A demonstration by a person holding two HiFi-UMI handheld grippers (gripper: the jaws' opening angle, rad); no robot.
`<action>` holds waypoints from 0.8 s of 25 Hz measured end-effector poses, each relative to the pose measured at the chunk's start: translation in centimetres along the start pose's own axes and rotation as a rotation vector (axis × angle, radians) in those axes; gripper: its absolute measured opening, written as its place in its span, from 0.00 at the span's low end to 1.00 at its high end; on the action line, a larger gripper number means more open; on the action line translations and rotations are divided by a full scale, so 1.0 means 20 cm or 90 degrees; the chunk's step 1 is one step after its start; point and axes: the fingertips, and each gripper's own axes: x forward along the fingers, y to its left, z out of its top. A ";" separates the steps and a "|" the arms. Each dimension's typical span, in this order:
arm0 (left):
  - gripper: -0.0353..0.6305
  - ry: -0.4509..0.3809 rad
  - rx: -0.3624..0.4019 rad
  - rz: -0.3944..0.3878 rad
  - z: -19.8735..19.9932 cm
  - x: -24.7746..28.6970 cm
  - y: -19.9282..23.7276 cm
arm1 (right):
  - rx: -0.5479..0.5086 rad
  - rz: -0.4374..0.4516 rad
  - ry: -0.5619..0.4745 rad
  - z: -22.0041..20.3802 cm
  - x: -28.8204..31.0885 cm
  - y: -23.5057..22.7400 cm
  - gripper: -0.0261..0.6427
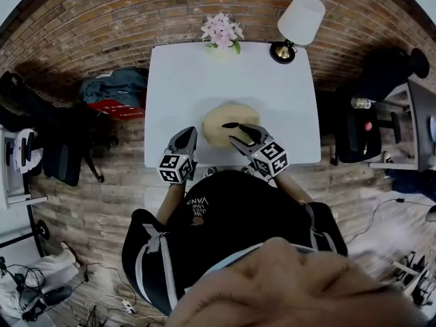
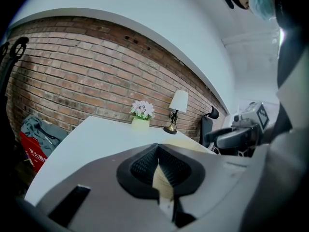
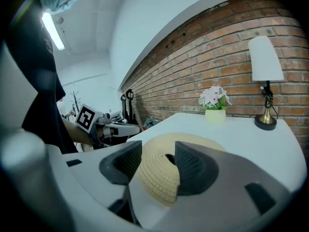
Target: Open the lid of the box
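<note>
A round woven straw box [image 1: 219, 122] with its domed lid on sits near the front edge of the white table [image 1: 194, 80]. My right gripper [image 1: 235, 133] hovers over the lid's right side with its jaws apart. In the right gripper view [image 3: 158, 161] the straw lid [image 3: 157, 175] fills the gap between the pads, and neither pad presses on it. My left gripper [image 1: 185, 140] hangs just left of the box, at the table's front edge. Its pads [image 2: 145, 166] meet at the tips, with a sliver of the pale box [image 2: 193, 145] showing beyond them.
At the table's back edge stand a pot of pink flowers [image 1: 222, 31] and a brass lamp with a white shade [image 1: 298, 22]. Bags and clothes [image 1: 112, 90] lie on the floor at the left. A black office chair [image 1: 361, 135] stands to the right. A brick wall runs behind.
</note>
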 end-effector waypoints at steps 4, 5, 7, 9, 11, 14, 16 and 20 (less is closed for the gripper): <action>0.07 0.009 -0.005 -0.001 -0.02 0.01 0.02 | -0.050 0.026 0.050 -0.03 0.05 0.03 0.39; 0.07 0.011 -0.006 -0.002 -0.03 0.01 0.02 | -0.061 0.033 0.062 -0.04 0.06 0.04 0.40; 0.07 0.013 -0.007 -0.003 -0.04 0.02 0.04 | -0.082 0.047 0.086 -0.05 0.07 0.04 0.43; 0.07 0.017 -0.009 -0.003 -0.06 0.02 0.05 | -0.108 0.061 0.112 -0.06 0.09 0.05 0.45; 0.07 0.021 -0.012 -0.003 -0.08 0.02 0.07 | -0.140 0.078 0.144 -0.08 0.11 0.06 0.47; 0.07 0.028 -0.016 -0.003 -0.10 0.02 0.08 | -0.183 0.108 0.192 -0.11 0.13 0.09 0.50; 0.07 0.032 -0.015 -0.005 -0.11 0.03 0.08 | -0.212 0.127 0.224 -0.14 0.14 0.11 0.51; 0.07 0.036 -0.013 -0.005 -0.13 0.03 0.10 | -0.257 0.151 0.275 -0.18 0.15 0.13 0.52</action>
